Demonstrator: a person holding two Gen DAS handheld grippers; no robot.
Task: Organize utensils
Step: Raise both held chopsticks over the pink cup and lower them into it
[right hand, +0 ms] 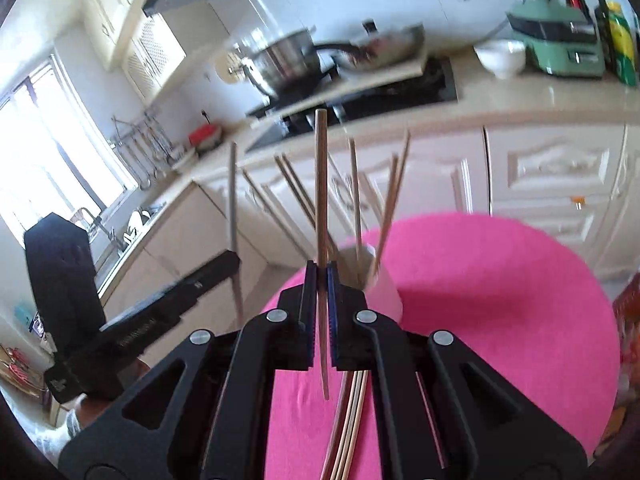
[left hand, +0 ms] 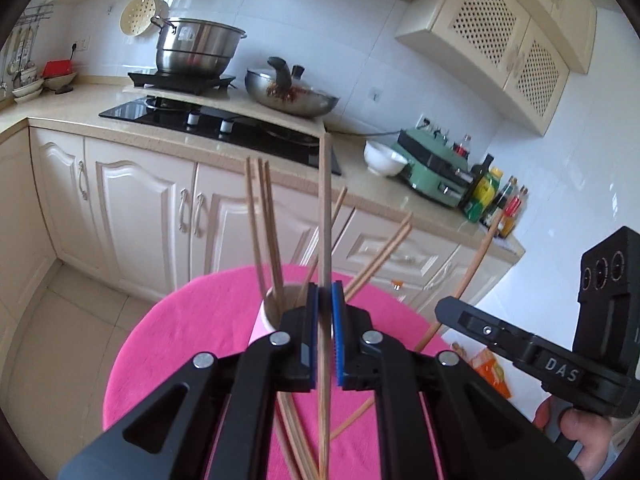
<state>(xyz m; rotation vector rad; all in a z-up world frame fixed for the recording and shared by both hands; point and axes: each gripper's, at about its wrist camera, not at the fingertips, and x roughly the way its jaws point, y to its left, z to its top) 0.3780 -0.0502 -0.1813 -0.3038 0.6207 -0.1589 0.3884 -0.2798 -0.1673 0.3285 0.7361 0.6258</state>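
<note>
- Two tools, each clamped on one chopstick: your left tool (left hand: 325, 300) pinches an upright chopstick (left hand: 326, 208); your right tool (right hand: 319, 280) pinches another chopstick (right hand: 321, 184).
- Both hover near the cup (left hand: 267, 320) on the pink bench (left hand: 160, 344).
- Long sticks could pivot, slip, or knock the cup's sticks.

Background only: steel stockpot (left hand: 199, 46) on a black induction plate (left hand: 182, 80), lidded wok (left hand: 291, 94) just right of it, both on a beige board over the black glass hob (left hand: 160, 114). White bowl (left hand: 385, 158) beside a green appliance (left hand: 434, 170), probably a grill, view's soft. Bottles (left hand: 494, 196) clustered at the surface's right end. Cream lattice-door wall cabinets (left hand: 508, 40) above. Stacked dishes (left hand: 28, 90) far left. Bright window (right hand: 52, 152) in the right wrist view.
</note>
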